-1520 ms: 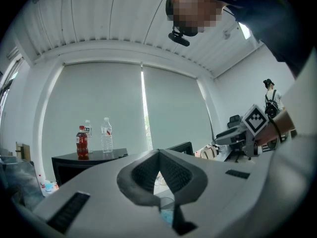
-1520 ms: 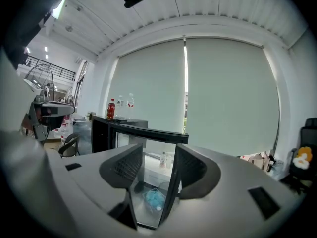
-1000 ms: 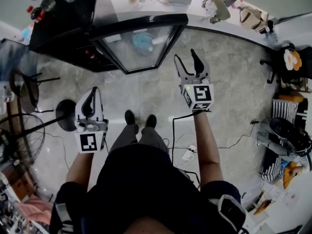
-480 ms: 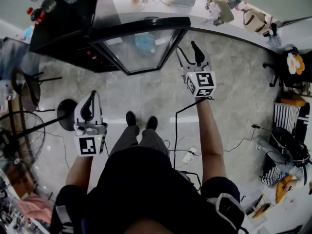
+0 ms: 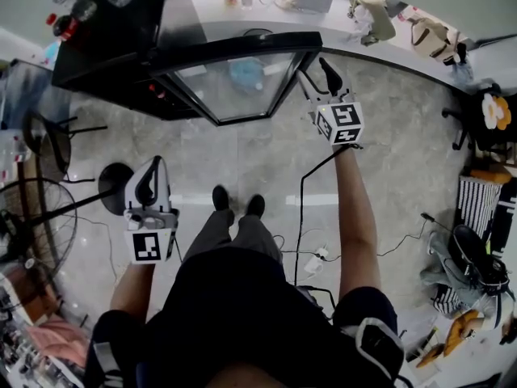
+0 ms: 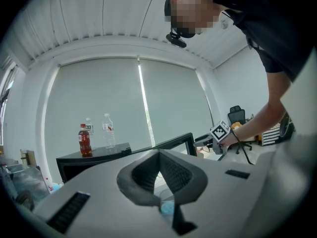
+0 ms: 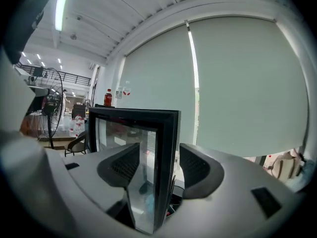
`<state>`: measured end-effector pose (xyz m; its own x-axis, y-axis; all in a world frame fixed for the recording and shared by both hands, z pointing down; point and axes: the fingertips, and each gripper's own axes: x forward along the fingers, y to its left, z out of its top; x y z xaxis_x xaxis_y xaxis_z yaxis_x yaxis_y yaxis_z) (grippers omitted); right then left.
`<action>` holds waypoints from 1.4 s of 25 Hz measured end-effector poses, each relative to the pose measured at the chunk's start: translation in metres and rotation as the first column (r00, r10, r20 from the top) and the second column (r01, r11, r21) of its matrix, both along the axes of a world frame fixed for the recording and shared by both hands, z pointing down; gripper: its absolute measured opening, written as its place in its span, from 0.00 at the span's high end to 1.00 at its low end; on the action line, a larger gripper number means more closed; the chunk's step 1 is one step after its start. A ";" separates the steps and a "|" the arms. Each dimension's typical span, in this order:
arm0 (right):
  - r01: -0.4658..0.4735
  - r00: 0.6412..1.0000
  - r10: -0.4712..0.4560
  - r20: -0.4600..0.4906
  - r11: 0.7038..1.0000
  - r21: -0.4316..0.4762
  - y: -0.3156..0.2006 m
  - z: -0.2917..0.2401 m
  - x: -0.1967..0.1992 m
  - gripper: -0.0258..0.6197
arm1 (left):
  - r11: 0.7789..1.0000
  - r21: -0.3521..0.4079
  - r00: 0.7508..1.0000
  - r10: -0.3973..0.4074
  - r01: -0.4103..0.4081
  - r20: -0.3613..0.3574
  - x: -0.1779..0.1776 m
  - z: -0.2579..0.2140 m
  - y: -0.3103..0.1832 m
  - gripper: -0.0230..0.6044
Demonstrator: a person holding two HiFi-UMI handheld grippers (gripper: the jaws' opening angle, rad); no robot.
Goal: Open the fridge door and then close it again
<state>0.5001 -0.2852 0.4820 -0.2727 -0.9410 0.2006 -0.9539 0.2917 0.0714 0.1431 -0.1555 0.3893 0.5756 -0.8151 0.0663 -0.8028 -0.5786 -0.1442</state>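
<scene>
Fridge door [image 5: 242, 83] has its upright free edge between the wide-spread jaws of the right claw [image 5: 315, 71]; the left claw [image 5: 153, 164], closed, is well apart.

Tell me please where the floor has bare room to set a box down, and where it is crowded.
Bare floor lies between the open glass door and the shoes, and again beyond the right arm, below the counter. Crowded: the fan stand at left, the cables by the feet, the bags at right.
</scene>
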 end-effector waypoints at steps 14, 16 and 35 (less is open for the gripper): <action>0.169 0.985 -0.168 0.043 0.985 -0.014 -0.035 0.019 0.001 0.53 | 1.000 -0.018 0.999 -0.018 0.019 0.028 -0.003 0.010 -0.003 0.93; 0.195 0.980 -0.194 0.051 0.981 -0.013 -0.039 0.021 0.001 0.53 | 1.000 -0.018 0.999 -0.020 0.021 0.035 -0.004 0.011 -0.003 0.93; 0.348 0.935 -0.345 0.085 0.937 -0.017 -0.051 0.023 0.006 0.62 | 0.998 -0.041 0.997 -0.038 0.041 0.072 -0.014 0.023 0.006 0.93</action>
